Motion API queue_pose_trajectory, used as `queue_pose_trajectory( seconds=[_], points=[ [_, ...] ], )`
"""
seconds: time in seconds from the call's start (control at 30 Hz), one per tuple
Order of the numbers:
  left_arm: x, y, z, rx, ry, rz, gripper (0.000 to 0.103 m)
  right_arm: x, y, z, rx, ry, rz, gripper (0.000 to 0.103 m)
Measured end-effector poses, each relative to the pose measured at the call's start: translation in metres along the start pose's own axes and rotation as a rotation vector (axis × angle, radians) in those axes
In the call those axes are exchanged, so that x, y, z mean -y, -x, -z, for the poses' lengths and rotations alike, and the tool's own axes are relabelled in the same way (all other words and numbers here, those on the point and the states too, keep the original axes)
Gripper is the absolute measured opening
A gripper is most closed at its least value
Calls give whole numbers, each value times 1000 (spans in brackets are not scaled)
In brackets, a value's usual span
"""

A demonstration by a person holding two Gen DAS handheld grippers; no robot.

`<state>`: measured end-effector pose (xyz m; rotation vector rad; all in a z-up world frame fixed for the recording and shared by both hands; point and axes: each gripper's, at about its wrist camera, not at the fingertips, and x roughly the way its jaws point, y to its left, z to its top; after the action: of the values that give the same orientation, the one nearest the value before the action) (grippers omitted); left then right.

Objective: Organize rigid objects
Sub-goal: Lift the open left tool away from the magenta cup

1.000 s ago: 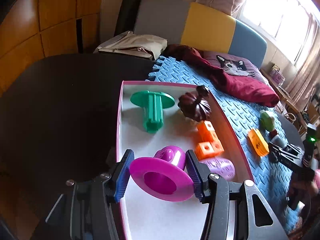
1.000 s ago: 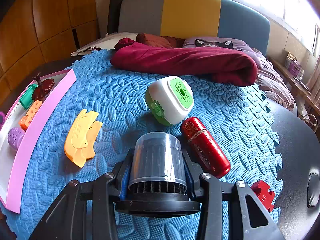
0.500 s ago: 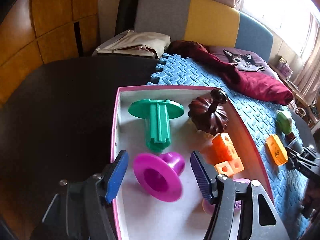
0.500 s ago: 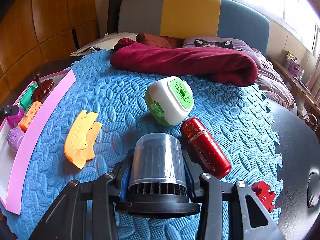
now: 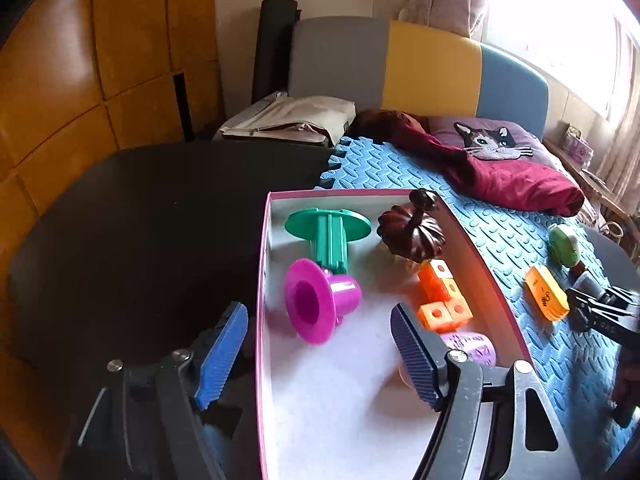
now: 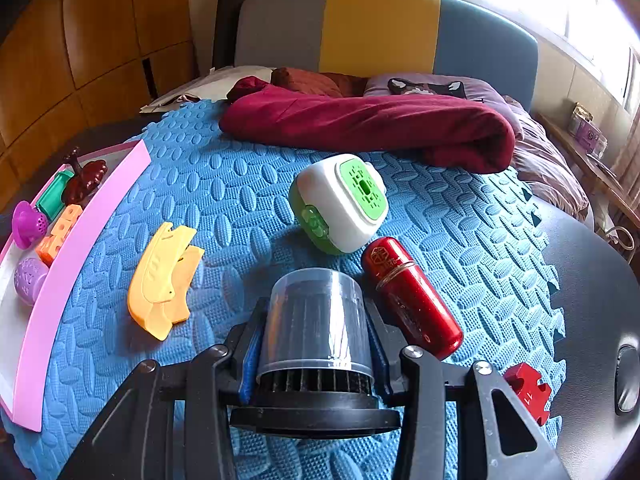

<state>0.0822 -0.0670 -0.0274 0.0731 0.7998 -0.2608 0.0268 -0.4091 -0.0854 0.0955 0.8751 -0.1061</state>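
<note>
Now that my left gripper (image 5: 320, 356) has let go, the magenta funnel-shaped piece (image 5: 318, 304) lies on its side on the white floor of the pink-rimmed tray (image 5: 263, 280), ahead of my fingertips instead of squeezed between the pads (image 5: 220, 356) as it was a second ago. In the left wrist view my jaws are opening and nothing sits between them; the piece's wide mouth faces me and its narrow end lies close by the green flanged spool (image 5: 330, 236). Around it in the tray are the dark brown pumpkin (image 5: 412, 232), the orange cubes (image 5: 442, 296) and the purple textured ball (image 5: 472, 350), the last partly behind my right-hand finger. I read that as one more rigid piece sorted and this hand free for the next.

From the right wrist view, nothing has shifted: my right gripper (image 6: 316, 344) stays clamped on the clear-capped grey cylinder (image 6: 316, 316), low over the blue foam mat (image 6: 224, 184). On the mat near it lie the red capsule (image 6: 412, 300), the white and green box (image 6: 340, 204), the yellow clip (image 6: 162, 276) and, at the mat's near edge, a small red block (image 6: 528, 390). The tray shows at the left edge. My guess is that the cylinder goes there next, with four pieces left to gather.
</note>
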Motion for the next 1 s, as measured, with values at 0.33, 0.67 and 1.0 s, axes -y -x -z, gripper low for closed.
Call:
queue_pose_trajectory(
  seconds=[0.33,0.67,1.0],
  points=[
    [3,25,19,10,4,1,80,0,0,0,0,-1,0,44],
    [-1,33,32,5,13,1,80,0,0,0,0,-1,0,44],
    [-12,42,43,2,23,1,80,-2,0,-1,0,2,9,43]
  ],
)
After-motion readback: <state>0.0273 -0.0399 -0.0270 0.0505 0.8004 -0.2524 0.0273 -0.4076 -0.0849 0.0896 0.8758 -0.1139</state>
